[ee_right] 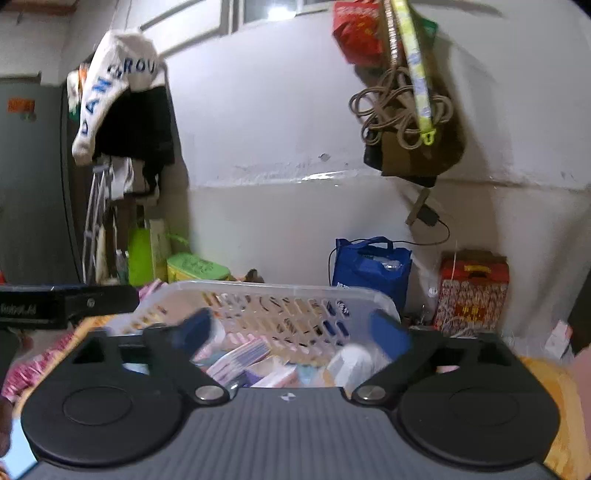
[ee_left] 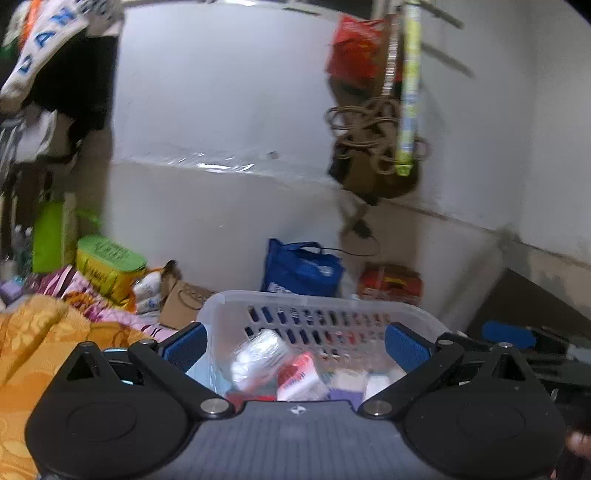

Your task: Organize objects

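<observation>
Left wrist view, left gripper (ee_left: 295, 341) spread wide, empty, before basket (ee_left: 317, 306), right gripper (ee_right: 295, 332) likewise.

You will find one clearly legible marking: blue capital letters on the white garment (ee_right: 114, 85) hanging at upper left in the right wrist view, reading "DANGROU", with the end of the word lost round a fold. In the left wrist view the same garment (ee_left: 48, 33) shows only a fragment of that blue lettering, too blurred to read. The red box (ee_right: 471, 291) by the wall carries yellow characters, too small to read. Print on the green-lidded container (ee_left: 109, 260), the blue bag (ee_left: 301, 269) and the packets in the basket (ee_left: 321, 299) is illegible.
</observation>
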